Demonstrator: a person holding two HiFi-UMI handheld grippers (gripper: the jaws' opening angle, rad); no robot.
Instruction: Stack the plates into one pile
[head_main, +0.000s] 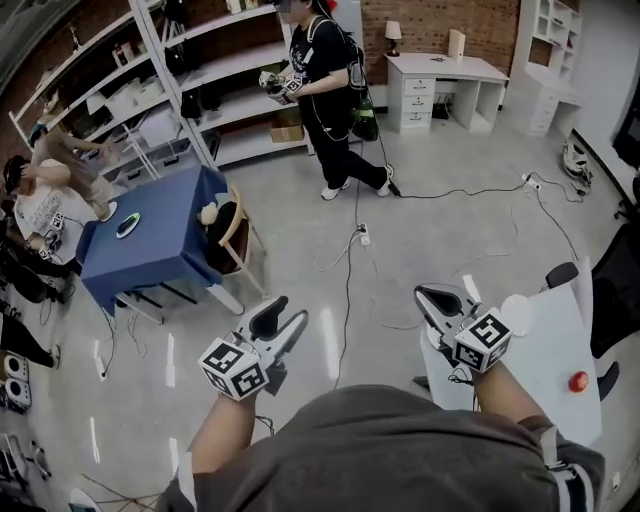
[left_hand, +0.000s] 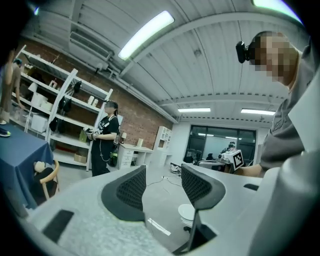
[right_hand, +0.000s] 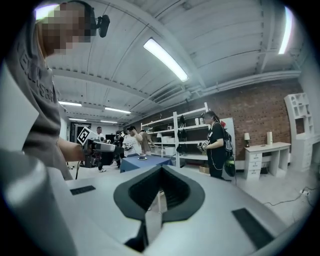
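While aloft, left tool (head_main: 287, 313) agape

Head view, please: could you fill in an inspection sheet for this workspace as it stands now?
Surface: white table, at lower right.
Job's things: one white plate at the table's far left corner; no pile seen.
Clutter: small red object near the table's right edge.
Grippers: left claw open, empty; right claw shut, empty.
Cables: loose cables across the floor.
Surroundings: blue table, shelves, white desk, standing person.
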